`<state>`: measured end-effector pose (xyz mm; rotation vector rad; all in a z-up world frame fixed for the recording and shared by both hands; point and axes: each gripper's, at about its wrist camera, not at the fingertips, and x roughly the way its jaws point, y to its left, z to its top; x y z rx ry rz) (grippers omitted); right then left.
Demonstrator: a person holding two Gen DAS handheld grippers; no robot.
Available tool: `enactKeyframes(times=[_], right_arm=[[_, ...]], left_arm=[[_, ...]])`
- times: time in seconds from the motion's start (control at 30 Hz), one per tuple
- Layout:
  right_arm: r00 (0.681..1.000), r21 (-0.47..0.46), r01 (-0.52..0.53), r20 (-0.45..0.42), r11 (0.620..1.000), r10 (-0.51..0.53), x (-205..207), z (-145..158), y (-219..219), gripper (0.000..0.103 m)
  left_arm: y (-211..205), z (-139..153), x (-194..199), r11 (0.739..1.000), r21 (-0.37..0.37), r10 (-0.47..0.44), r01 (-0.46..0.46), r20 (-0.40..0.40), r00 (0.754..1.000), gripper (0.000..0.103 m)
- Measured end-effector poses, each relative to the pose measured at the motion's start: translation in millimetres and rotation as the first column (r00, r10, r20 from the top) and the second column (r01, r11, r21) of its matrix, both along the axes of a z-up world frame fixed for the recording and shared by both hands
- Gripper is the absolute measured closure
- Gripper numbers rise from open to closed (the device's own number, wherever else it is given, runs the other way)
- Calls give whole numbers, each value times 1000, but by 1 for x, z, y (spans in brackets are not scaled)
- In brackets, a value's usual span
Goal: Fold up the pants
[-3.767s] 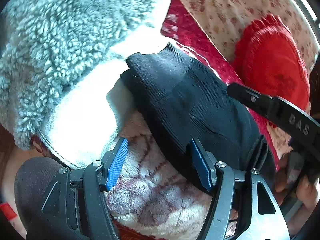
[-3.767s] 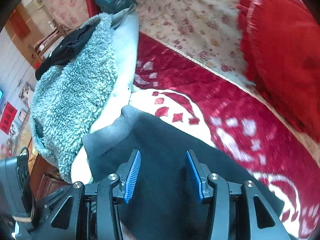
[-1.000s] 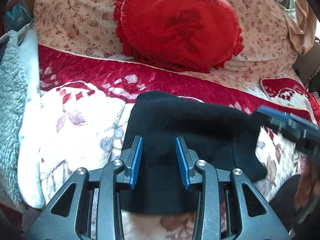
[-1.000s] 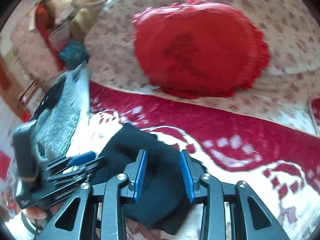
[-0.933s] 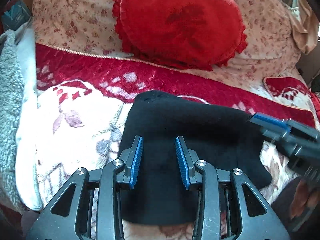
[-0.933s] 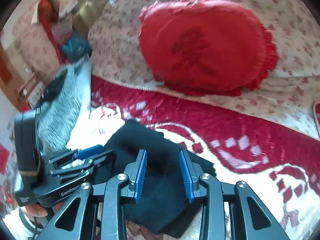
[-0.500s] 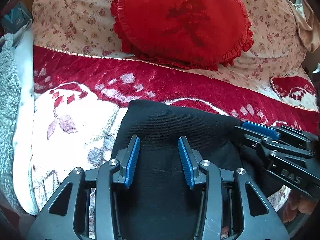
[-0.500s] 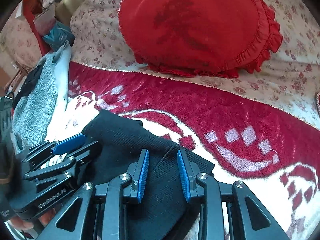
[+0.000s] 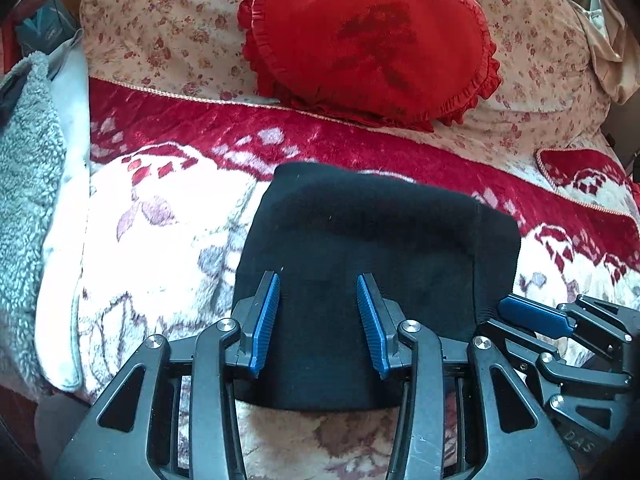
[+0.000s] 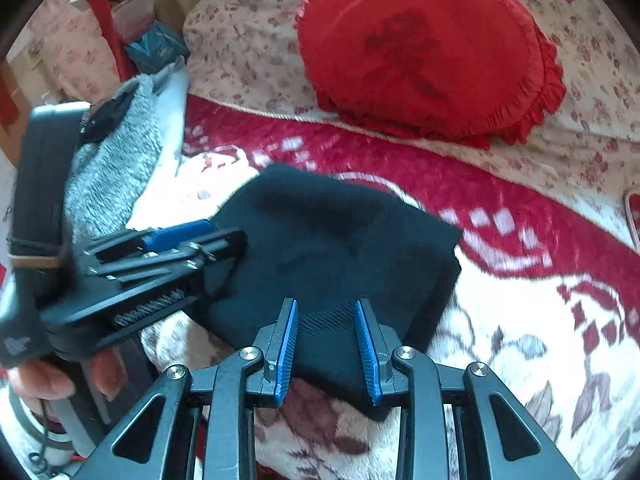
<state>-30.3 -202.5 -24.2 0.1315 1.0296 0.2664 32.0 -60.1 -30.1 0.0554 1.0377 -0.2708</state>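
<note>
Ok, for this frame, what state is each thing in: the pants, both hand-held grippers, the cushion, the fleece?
Black pants: folded into a compact rectangle, lying flat on the blanket.
Left hand-held gripper: open, above the pants, gripping nothing.
Right hand-held gripper: open, above the pants' near edge, gripping nothing.
Red heart cushion: lying behind the pants.
Grey fleece: bunched at the left.
</note>
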Motion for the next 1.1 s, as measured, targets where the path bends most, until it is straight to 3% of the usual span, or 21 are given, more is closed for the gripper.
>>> enactKeyframes(times=[0.23, 0.63, 0.7, 0.77, 0.9, 1.0, 1.1], right_arm=[[1000, -17, 2, -16, 1000, -2, -9, -20, -1, 75], [999, 23, 29, -25, 999, -28, -12, -16, -9, 75], [998, 100, 63, -3, 993, -63, -14, -9, -20, 74], [993, 178, 114, -1, 977, -115, -15, -6, -35, 66], [984, 207, 180, -31, 962, -177, -10, -11, -51, 56], [974, 227, 228, -62, 947, -219, -6, -20, -61, 52], [968, 274, 249, -102, 929, -229, 1, -34, -67, 52]], left_arm=[[-3, -8, -7, 1000, 20, 1, -2, 8, 1000, 61], [-1, -7, -8, 1000, 3, 2, -2, 3, 1000, 57], [6, -4, -7, 999, -33, 17, -17, -2, 1000, 57], [16, -1, -4, 997, -74, 31, -32, -10, 999, 57], [37, 0, 5, 989, -141, 47, -54, -50, 998, 57], [54, -4, 15, 976, -200, 74, -91, -88, 993, 34], [65, -10, 22, 955, -266, 96, -128, -131, 987, 32]])
